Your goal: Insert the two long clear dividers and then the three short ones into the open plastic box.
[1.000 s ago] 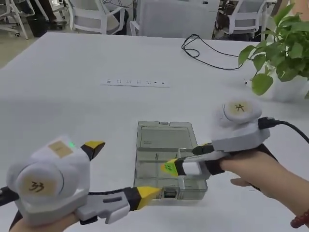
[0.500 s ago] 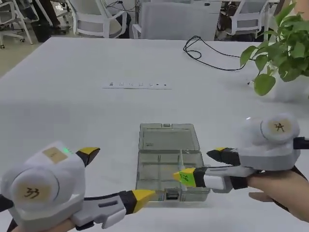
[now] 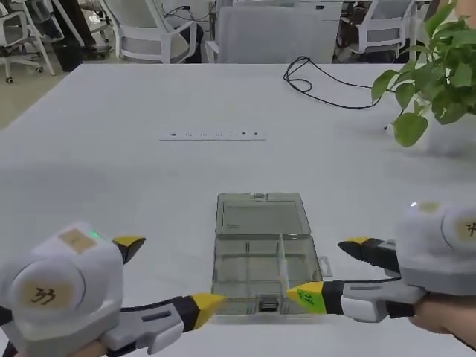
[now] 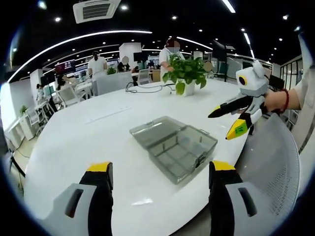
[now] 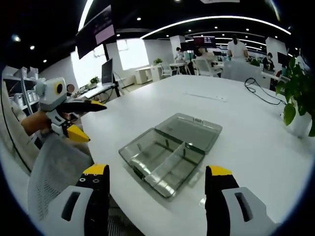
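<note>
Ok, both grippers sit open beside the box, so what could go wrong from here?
1. The box lies near the front edge of the table; a bump from the left gripper or right gripper might push it off.
2. The divider inside is clear, so poor seating may go unnoticed.

1 box (image 3: 260, 216), 2 claws (image 3: 169, 271) (image 3: 327, 268), 1 plant (image 3: 439, 74), 1 blk cable (image 3: 327, 82)
</note>
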A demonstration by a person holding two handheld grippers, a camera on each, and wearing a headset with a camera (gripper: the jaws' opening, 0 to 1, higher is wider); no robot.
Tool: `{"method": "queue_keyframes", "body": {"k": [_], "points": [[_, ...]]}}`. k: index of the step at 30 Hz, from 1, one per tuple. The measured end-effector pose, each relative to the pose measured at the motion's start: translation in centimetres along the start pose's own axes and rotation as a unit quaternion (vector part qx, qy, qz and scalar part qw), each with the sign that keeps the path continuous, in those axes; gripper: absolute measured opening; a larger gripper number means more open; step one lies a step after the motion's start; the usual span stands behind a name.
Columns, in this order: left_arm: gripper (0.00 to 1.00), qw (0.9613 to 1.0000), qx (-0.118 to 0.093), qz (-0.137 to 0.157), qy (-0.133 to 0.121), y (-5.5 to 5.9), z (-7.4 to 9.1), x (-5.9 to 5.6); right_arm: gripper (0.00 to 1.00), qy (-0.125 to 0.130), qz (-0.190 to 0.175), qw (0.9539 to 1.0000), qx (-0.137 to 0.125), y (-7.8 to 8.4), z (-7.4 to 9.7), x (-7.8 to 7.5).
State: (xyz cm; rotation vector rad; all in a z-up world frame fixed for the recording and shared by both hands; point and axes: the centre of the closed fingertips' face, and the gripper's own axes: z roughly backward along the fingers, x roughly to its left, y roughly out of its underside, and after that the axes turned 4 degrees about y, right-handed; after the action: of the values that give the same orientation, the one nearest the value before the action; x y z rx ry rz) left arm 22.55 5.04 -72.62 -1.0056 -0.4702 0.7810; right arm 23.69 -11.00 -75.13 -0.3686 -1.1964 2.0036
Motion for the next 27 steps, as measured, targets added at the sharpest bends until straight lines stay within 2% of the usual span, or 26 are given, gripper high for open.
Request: {"method": "queue_keyframes", "body": {"k": [4, 6, 10, 12, 13, 15, 17, 21, 27], "points": [[0.75, 0.9998, 0.018, 0.002, -0.009, 0.4, -0.2, 0.8, 0.80, 0.004, 0.001, 1.0000, -0.007, -0.2, 0.2, 0.0], [0.71, 0.9987, 0.046, -0.006, -0.022, 1.1, -0.2, 1.6, 0.80, 0.004, -0.002, 0.9999, -0.010, -0.3, 0.2, 0.1], [0.67, 0.9982, 0.054, 0.012, -0.021, 1.4, -0.8, 2.3, 0.80, 0.005, -0.002, 0.9999, -0.013, -0.4, 0.3, 0.3], [0.65, 0.9972, 0.068, 0.016, -0.026, 1.9, -1.0, 2.8, 0.80, 0.005, -0.001, 0.9999, -0.014, -0.5, 0.3, 0.4], [0.65, 0.9959, 0.084, 0.013, -0.031, 2.4, -1.1, 3.1, 0.80, 0.005, -0.002, 0.9999, -0.015, -0.6, 0.3, 0.4], [0.64, 0.9956, 0.087, 0.015, -0.030, 2.6, -1.4, 3.4, 0.80, 0.005, -0.004, 0.9998, -0.017, -0.7, 0.3, 0.5], [0.63, 0.9944, 0.097, 0.028, -0.030, 3.2, -1.8, 3.8, 0.80, 0.006, -0.005, 0.9998, -0.017, -0.7, 0.2, 0.5], [0.61, 0.9886, 0.144, 0.024, -0.036, 5.1, -2.4, 4.8, 0.80, 0.006, -0.009, 0.9998, -0.019, -0.8, 0.1, 0.6], [0.58, 0.9846, 0.167, 0.042, -0.033, 6.6, -3.6, 5.8, 0.79, 0.008, -0.015, 0.9997, -0.016, -0.7, -0.2, 0.5]]}}
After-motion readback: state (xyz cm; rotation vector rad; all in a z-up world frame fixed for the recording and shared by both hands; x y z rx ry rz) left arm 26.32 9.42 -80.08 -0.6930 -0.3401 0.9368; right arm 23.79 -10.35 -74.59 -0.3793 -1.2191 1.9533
